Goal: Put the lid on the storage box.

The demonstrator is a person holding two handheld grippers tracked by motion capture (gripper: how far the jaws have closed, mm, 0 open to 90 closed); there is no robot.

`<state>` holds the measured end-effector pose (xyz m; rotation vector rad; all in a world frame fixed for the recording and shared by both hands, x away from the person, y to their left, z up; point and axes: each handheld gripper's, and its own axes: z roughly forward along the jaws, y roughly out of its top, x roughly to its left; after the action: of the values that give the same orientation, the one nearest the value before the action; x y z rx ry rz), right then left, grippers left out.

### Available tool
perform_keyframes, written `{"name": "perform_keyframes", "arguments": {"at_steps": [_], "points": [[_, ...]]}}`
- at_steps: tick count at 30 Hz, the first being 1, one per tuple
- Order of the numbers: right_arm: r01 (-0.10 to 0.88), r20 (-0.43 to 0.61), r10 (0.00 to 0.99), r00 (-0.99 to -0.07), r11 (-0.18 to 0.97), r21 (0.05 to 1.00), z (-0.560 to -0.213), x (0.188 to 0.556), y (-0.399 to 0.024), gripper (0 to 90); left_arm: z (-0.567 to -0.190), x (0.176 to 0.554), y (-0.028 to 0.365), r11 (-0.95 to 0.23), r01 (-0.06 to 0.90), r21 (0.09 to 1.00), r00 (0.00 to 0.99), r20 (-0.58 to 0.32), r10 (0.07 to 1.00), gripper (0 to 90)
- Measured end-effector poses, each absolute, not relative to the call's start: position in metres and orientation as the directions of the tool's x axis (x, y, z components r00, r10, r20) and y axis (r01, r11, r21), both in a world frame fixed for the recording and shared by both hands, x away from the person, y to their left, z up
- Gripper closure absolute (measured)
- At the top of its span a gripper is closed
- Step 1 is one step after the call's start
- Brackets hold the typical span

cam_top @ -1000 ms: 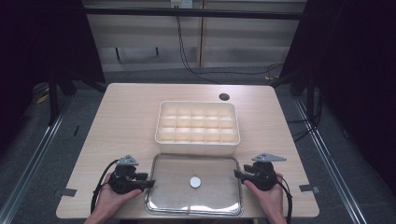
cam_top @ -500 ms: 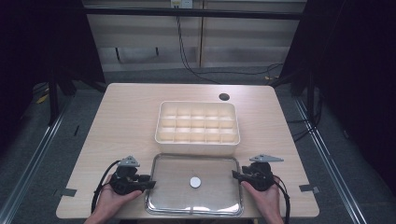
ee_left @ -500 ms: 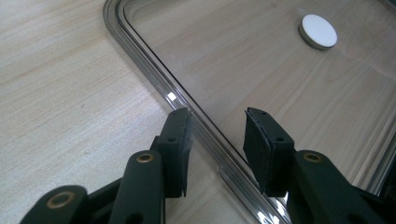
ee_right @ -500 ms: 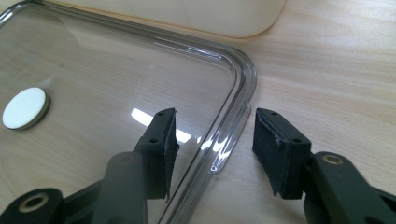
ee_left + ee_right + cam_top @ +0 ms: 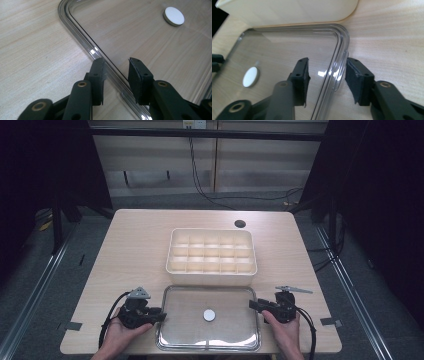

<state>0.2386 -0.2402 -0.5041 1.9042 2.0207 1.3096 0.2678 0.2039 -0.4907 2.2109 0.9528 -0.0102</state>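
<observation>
A clear plastic lid (image 5: 227, 332) with a white round knob (image 5: 209, 315) lies flat near the table's front edge. My left gripper (image 5: 161, 316) is at the lid's left side. In the left gripper view its jaws have just been closing and straddle the lid's rim (image 5: 82, 37), with a gap still at both pads (image 5: 98, 75). My right gripper (image 5: 252, 305) is at the lid's right side. Its jaws have also been closing around the rim (image 5: 339, 45) near the far corner, the inner pad (image 5: 302, 80) clear of the plastic. A cream compartment box (image 5: 211, 251) stands just behind the lid.
The box's near wall (image 5: 287, 12) almost touches the lid's far edge. A dark round hole (image 5: 240, 223) sits in the wooden table (image 5: 135, 250) at the back right. Cables trail from both grippers toward the front edge. Dark floor surrounds the table.
Both hands stay at the lid's two short sides, the right one shifted slightly. The lid and the box have not moved.
</observation>
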Motion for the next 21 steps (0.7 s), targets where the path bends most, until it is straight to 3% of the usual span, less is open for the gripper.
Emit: {"name": "perform_keyframes", "arguments": {"at_steps": [1,8,12,21], "points": [[0.793,0.539,0.817,-0.206,-0.183,0.581,-0.5065,0.2388,-0.2448,55.8,-0.4907,0.2679,0.2038,-0.468,0.638,0.611,0.725,-0.273,0.633,66.2],[0.806,0.58,0.79,-0.197,-0.206,0.555,-0.5083,0.2381,-0.2492,57.8,-0.491,0.2674,0.2036,-0.466,0.636,0.615,0.725,-0.27,0.633,66.1],[0.818,0.602,0.77,-0.214,-0.195,0.541,-0.5093,0.2364,-0.2469,62.5,-0.491,0.2672,0.2034,-0.464,0.638,0.614,0.724,-0.274,0.633,66.2],[0.833,0.605,0.748,-0.272,-0.132,0.537,-0.5095,0.2382,-0.2455,59.7,-0.4906,0.2675,0.2045,-0.467,0.64,0.611,0.724,-0.275,0.633,66.4]]}}
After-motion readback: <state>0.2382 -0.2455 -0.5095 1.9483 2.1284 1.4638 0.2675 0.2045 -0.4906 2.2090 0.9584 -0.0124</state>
